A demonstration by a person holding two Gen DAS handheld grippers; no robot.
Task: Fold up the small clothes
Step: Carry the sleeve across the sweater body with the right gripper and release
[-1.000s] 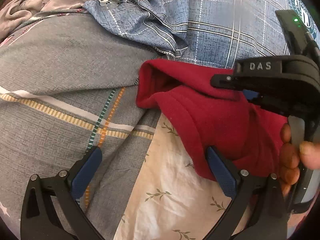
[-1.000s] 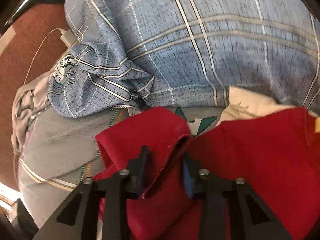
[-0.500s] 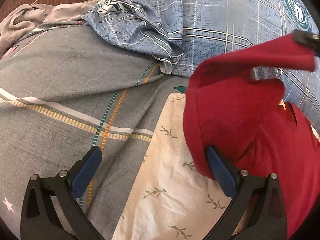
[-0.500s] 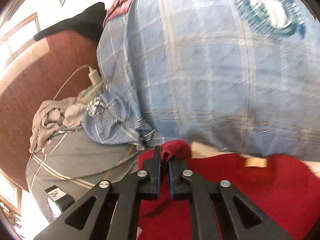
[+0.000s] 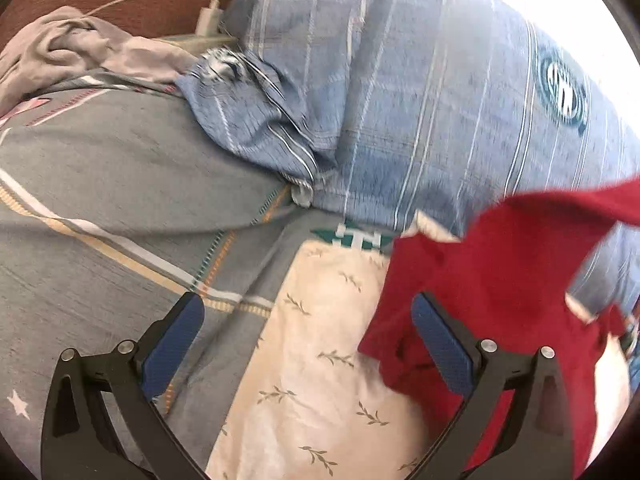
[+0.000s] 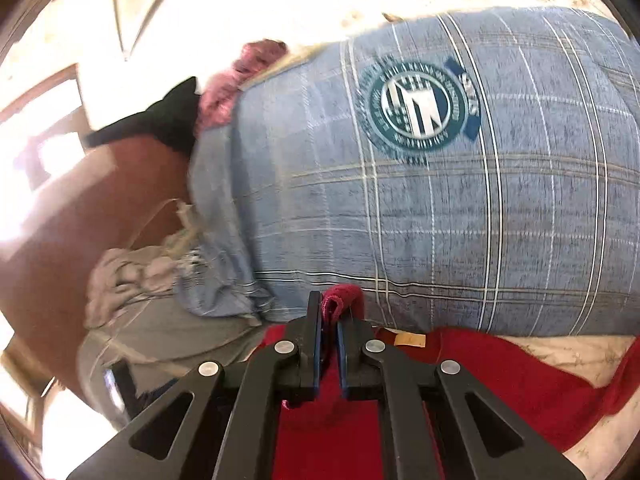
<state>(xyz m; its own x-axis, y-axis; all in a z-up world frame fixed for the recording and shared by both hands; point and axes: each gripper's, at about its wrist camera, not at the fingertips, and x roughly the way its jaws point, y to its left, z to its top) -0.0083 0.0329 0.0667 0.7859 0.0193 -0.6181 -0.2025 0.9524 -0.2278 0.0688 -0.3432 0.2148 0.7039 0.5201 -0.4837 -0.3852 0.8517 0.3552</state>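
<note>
A small red garment (image 5: 492, 288) lies on a cream leaf-print cloth (image 5: 320, 360) on the bed. Its upper part is lifted and stretches off to the right. My left gripper (image 5: 308, 344) is open and empty, low over the cream cloth, with its right finger (image 5: 440, 344) against the garment's left edge. My right gripper (image 6: 329, 320) is shut on a bunched edge of the red garment (image 6: 500, 376) and holds it raised, with the rest of the garment hanging and spread below.
A large blue plaid pillow (image 6: 460, 208) with a round green badge fills the back, also seen in the left view (image 5: 420, 100). A grey striped bedsheet (image 5: 120, 208) lies at left. A crumpled grey garment (image 5: 72, 48) and a white charger with cable (image 5: 208, 16) sit far left.
My right gripper shut on the red garment's edge and lifted it up and to the right. The garment has pulled off the cream cloth. The left gripper stayed open.
</note>
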